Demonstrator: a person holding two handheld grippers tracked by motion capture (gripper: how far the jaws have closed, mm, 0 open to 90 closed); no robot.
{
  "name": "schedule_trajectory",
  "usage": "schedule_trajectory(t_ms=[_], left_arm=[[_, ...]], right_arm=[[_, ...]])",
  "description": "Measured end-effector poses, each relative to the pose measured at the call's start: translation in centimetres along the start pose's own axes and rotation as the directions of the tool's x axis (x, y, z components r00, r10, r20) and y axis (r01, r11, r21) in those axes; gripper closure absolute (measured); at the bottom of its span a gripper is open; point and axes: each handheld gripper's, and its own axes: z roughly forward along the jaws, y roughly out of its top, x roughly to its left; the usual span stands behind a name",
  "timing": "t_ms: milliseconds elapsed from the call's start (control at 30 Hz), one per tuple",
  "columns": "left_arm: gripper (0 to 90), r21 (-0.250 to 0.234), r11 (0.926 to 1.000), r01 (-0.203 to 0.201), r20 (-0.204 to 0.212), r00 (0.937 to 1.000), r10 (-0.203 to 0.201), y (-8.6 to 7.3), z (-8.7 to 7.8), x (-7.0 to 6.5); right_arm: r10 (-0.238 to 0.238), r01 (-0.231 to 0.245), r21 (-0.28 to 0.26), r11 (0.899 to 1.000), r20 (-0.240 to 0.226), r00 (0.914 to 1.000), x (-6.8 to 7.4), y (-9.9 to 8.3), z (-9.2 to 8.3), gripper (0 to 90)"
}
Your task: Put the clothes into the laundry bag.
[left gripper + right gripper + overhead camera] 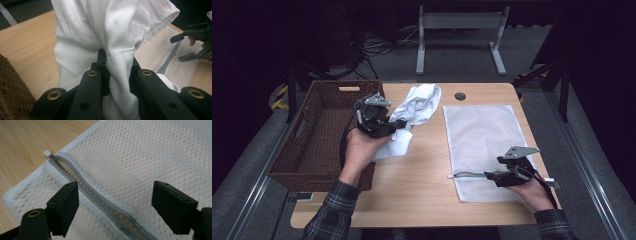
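A: White cloth (418,107), smooth and crumpled, lifted above the table's (422,165) far-left part, beside the wicker basket (319,132).

B: Left gripper (399,125) pinches a fold of it, jaws close together.

A: Flat mesh bag (482,145) lies along the right edge; pale wood, dark room.

B: Right gripper (472,175) spread wide, straddling the grey zipper (95,192).

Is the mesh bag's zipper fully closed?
No. In the right gripper view the zipper of the mesh bag gapes open along its length.
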Motion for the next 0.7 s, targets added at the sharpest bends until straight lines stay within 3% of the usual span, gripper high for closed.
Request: schedule_trajectory(t_ms=[267,400,700], left_arm=[[80.7,0.035,0.9992,0.02,-0.021,0.9996,-0.019,-1.7,2.8,-0.5],[80.6,0.076,0.9968,0.025,-0.033,0.9992,-0.022,-2.7,4.4,-0.7],[80.6,0.198,0.98,0.014,-0.069,0.9976,0.0,-5.4,8.4,-1.0]], right_arm=[[-0.005,0.005,0.003,1.0,-0.008,1.0,0.0,0.0,0.2,23.0],[-0.004,0.004,0.001,1.0,-0.008,1.0,0.0,0.0,0.1,23.0],[-0.006,0.006,0.006,1.0,-0.012,0.9999,-0.1,-0.1,0.2,23.0]])
